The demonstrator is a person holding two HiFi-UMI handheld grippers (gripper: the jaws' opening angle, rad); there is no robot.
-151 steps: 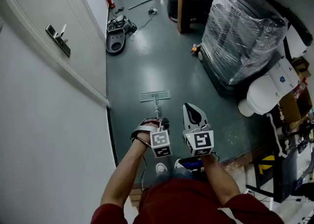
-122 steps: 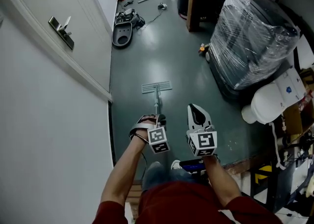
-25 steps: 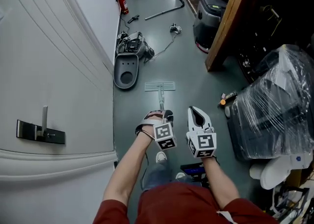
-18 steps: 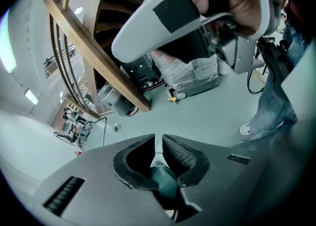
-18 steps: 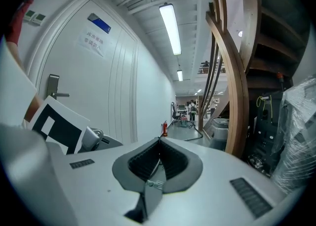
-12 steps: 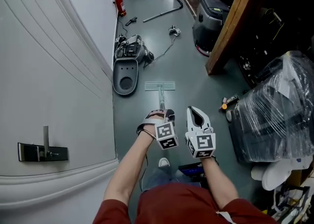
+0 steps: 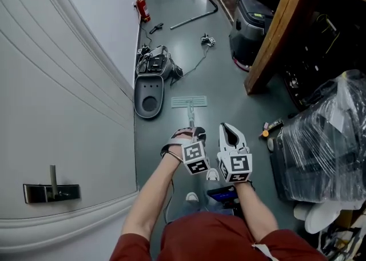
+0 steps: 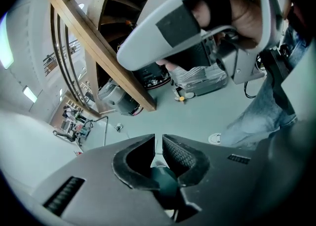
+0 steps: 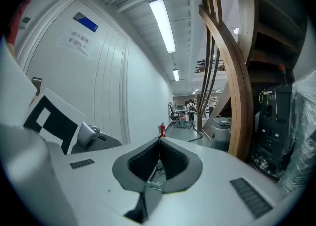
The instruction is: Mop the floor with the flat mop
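Observation:
The flat mop's pale head (image 7: 189, 102) lies flat on the grey-green floor, and its thin handle (image 7: 191, 120) runs back to my left gripper (image 7: 192, 135). In the left gripper view the jaws are shut on the handle's dark green grip (image 8: 166, 182), with the left gripper (image 8: 158, 146) pointing down the pole. My right gripper (image 7: 229, 135) is just to the right of the handle, apart from it. Its jaws are shut with nothing between them, seen as the right gripper (image 9: 159, 145) pointing down the corridor.
A grey plastic base (image 7: 148, 96) with tangled gear lies by the white wall (image 7: 86, 83), just left of the mop head. Ahead are a red fire extinguisher (image 7: 141, 8) and a metal tube (image 7: 193, 17). A black machine (image 7: 251, 21), a wooden stair beam (image 7: 281, 31) and a film-wrapped load (image 7: 323, 145) line the right.
The person has walked forward along the wall, pushing the mop ahead. The door handle has slid back to the lower left and the grey base is now beside the mop head. Both grippers' states are unchanged.

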